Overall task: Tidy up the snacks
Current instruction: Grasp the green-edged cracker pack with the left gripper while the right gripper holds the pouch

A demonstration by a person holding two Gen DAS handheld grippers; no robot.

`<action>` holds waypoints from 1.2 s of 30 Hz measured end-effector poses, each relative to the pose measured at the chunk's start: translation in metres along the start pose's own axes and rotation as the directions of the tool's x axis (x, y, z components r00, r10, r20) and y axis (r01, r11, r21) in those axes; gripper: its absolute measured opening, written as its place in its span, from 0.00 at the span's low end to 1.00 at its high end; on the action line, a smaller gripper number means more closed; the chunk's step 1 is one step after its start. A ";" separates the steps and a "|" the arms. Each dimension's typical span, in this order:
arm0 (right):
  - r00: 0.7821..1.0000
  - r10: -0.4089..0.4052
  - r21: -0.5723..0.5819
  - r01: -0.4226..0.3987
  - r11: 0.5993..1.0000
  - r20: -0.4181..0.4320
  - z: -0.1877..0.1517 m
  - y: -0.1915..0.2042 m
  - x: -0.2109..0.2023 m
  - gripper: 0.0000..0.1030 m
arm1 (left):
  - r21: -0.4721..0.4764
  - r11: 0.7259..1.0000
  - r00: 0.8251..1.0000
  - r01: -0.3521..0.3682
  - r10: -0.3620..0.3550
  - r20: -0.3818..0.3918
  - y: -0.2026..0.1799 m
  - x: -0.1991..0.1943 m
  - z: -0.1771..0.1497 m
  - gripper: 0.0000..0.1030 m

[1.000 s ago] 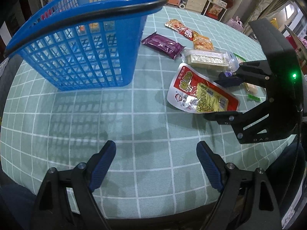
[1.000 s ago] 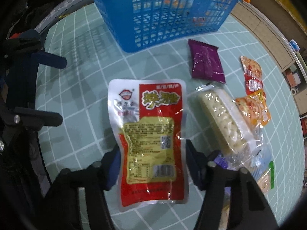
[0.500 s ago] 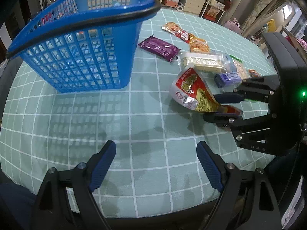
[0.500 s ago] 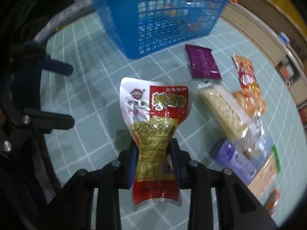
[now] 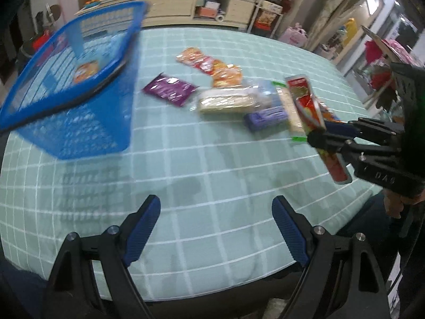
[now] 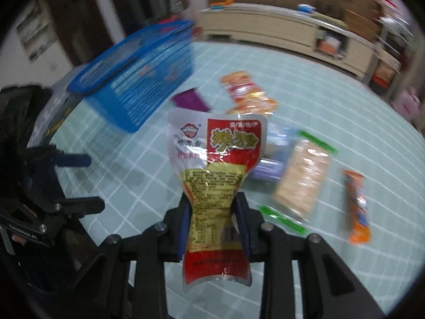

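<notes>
My right gripper (image 6: 213, 224) is shut on a red, silver and yellow snack pouch (image 6: 216, 164) and holds it upright above the table; it also shows at the right of the left wrist view (image 5: 316, 130), pouch (image 5: 305, 106) edge-on. My left gripper (image 5: 215, 228) is open and empty over the table's near edge. The blue basket (image 5: 71, 98) stands at the left with an orange packet (image 5: 85, 70) inside. On the cloth lie a purple packet (image 5: 170, 90), orange-red packets (image 5: 209, 66), a clear cracker pack (image 5: 225, 102) and a lilac pack (image 5: 265, 117).
The table wears a pale green checked cloth (image 5: 186, 159). A green-ended cracker pack (image 6: 302, 178) and an orange bar (image 6: 357, 207) lie to the right. Cabinets and shelves (image 5: 212, 5) stand behind the table. The left gripper shows at the left of the right wrist view (image 6: 71, 178).
My right gripper has lifted the red pouch clear of the table and raised it upright. Both views have tilted up and blurred; the left gripper stays open.
</notes>
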State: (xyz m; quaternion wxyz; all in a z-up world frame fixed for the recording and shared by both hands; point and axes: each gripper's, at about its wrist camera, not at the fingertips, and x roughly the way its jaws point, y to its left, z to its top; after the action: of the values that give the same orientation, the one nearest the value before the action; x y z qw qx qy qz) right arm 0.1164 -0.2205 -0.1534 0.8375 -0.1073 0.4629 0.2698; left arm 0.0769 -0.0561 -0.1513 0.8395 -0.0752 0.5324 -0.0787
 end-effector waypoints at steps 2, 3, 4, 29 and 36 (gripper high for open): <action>0.999 -0.025 0.045 0.024 0.999 0.020 -0.002 -0.015 -0.015 0.35 | 0.030 1.000 1.000 0.004 -0.004 -0.001 -0.015 0.001 0.009 0.82; 0.999 -0.038 0.063 0.036 0.997 0.030 -0.004 -0.021 -0.021 0.35 | 0.042 0.999 1.000 0.003 -0.003 -0.001 -0.020 0.002 0.012 0.82; 0.998 -0.048 0.075 0.045 0.996 0.036 -0.004 -0.026 -0.026 0.35 | 0.059 0.998 1.000 0.001 0.000 -0.003 -0.028 0.004 0.018 0.82; 0.989 -0.138 0.410 0.103 0.906 0.057 -0.011 -0.153 -0.060 0.35 | 0.024 0.994 0.977 0.104 -0.098 -0.187 -0.120 0.113 0.147 0.82; 0.992 -0.116 0.430 0.080 0.899 0.057 -0.011 -0.171 -0.049 0.35 | -0.023 0.992 0.965 0.126 -0.128 -0.231 -0.127 0.140 0.154 0.67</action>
State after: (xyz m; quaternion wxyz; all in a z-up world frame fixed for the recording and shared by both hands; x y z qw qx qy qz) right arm 0.1820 -0.3843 -0.1309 0.8713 0.0663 0.4701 0.1239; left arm 0.2685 -0.2029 -0.1831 0.7646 -0.1027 0.6210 -0.1385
